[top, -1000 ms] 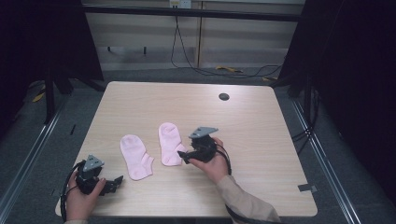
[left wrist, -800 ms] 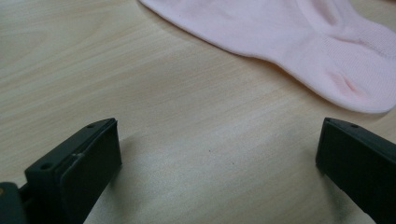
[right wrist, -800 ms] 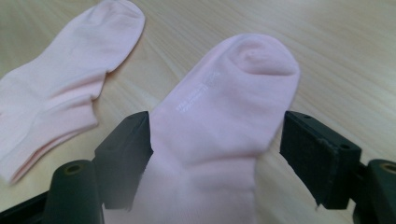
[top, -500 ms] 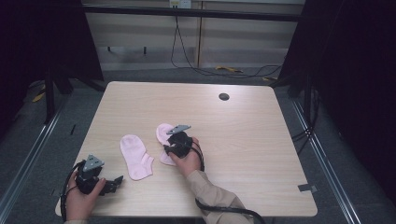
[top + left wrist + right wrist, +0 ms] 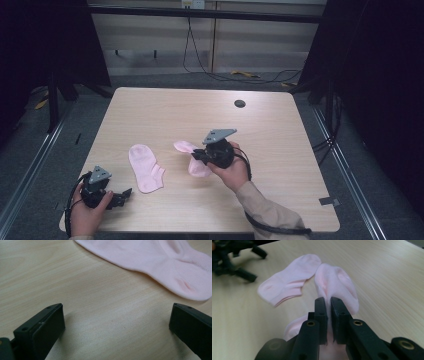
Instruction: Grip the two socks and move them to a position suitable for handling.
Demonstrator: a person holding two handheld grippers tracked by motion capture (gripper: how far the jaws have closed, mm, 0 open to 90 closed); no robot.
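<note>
Two pink socks are on the light wood table (image 5: 280,135). My right gripper (image 5: 196,155) has just been closing its jaws and is shut on the right sock (image 5: 199,167), pinching a fold and lifting it partly off the table. In the right gripper view the jaws (image 5: 328,305) clamp the sock's fabric (image 5: 339,285), and the other sock (image 5: 289,280) lies flat beyond. That left sock (image 5: 145,167) lies flat near the table's middle. My left gripper (image 5: 122,195) rests open near the front left corner, and its view has the sock's edge (image 5: 162,265) ahead of the wide jaws (image 5: 117,315).
A round dark grommet (image 5: 239,103) sits in the far part of the table. A grey tape strip (image 5: 327,201) marks the front right edge. Cables lie on the floor behind the table. My left gripper (image 5: 237,260) shows far off in the right gripper view.
My right gripper reached left onto the right sock, shut on it, then drew back right and up with the fabric. The sock is now bunched and raised. The left gripper stayed put.
</note>
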